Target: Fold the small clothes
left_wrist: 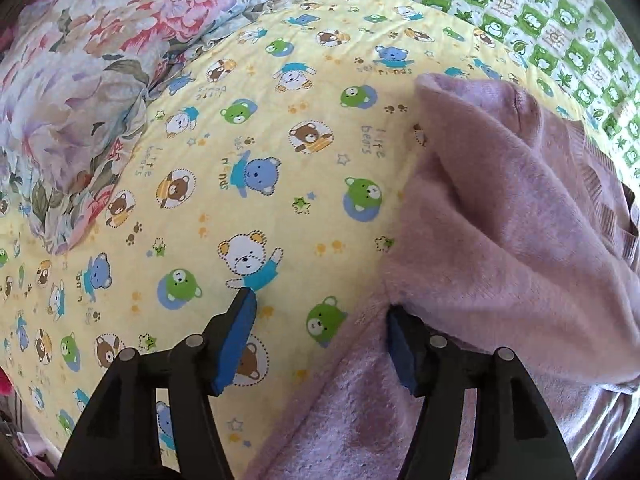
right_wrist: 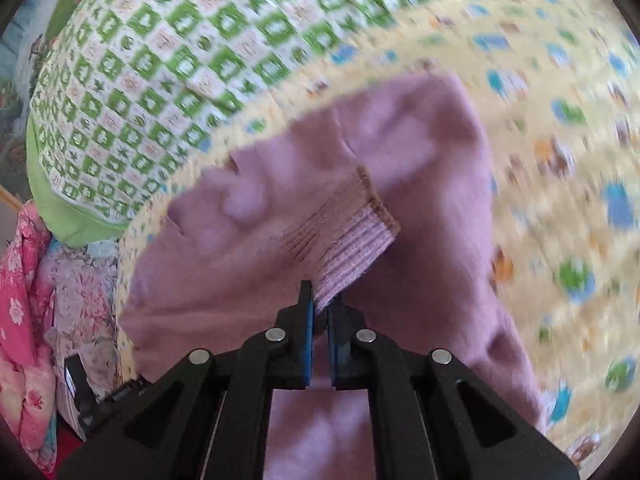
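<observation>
Pink fleecy garment lies on the bear-print bed sheet. Right gripper fingers clench its ribbed cuff; left gripper fingers spread, released, garment at three o'clock.

Yellow bear-print sheet, pink garment, floral quilt, green checked blanket

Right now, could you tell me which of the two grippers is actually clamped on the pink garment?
The right gripper: its jaws pinch the ribbed cuff of the pink garment. The left gripper is open, holding nothing.
</observation>
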Tool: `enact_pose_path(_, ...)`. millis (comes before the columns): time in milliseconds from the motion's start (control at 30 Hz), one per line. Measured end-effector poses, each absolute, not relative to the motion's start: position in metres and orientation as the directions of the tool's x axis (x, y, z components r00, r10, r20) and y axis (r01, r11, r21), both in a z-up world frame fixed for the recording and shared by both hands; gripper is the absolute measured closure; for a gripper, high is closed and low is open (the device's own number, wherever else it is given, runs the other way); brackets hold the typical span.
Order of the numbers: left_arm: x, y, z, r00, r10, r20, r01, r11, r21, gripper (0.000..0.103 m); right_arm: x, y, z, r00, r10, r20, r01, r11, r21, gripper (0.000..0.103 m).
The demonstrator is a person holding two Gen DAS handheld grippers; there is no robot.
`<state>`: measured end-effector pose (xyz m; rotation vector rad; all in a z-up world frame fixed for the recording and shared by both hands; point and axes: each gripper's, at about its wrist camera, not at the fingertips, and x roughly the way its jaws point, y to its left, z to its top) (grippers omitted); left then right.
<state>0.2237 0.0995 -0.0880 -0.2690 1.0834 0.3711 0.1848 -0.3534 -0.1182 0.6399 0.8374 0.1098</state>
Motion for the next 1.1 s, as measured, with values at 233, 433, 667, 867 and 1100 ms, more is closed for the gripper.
enact_pose_path(233,0.213,0.116,-0.089,0.425,0.126,-0.896,-0.443,0.892,-0.085,0.034,0.165,-0.371,-0.12,0.584,0.292,-0.757,0.254,0.82,0.512,0.086)
enact_pose_path(433,0.196,0.139,-0.09,0.426,0.004,-0.905,-0.421,0.886,-0.194,0.033,0.161,-0.332,-0.07,0.643,0.321,-0.695,0.042,0.892,0.45,0.062)
enact_pose_path(667,0.156,0.136,-0.055,0.462,-0.182,-0.868,-0.301,0.888,-0.346,0.034,0.221,-0.182,-0.034,0.492,0.567,-0.66,-0.38,0.822,0.424,0.061)
enact_pose_path(867,0.174,0.108,-0.048,0.471,-0.252,-0.845,-0.275,0.869,-0.412,0.034,0.284,-0.038,-0.033,0.318,0.579,-0.75,-0.586,0.742,0.325,0.05)
enact_pose_path(1100,0.211,0.122,-0.078,0.434,-0.154,-0.887,-0.364,0.871,-0.329,0.033,0.319,0.046,-0.076,0.292,0.391,-0.873,-0.656,0.746,0.115,0.046)
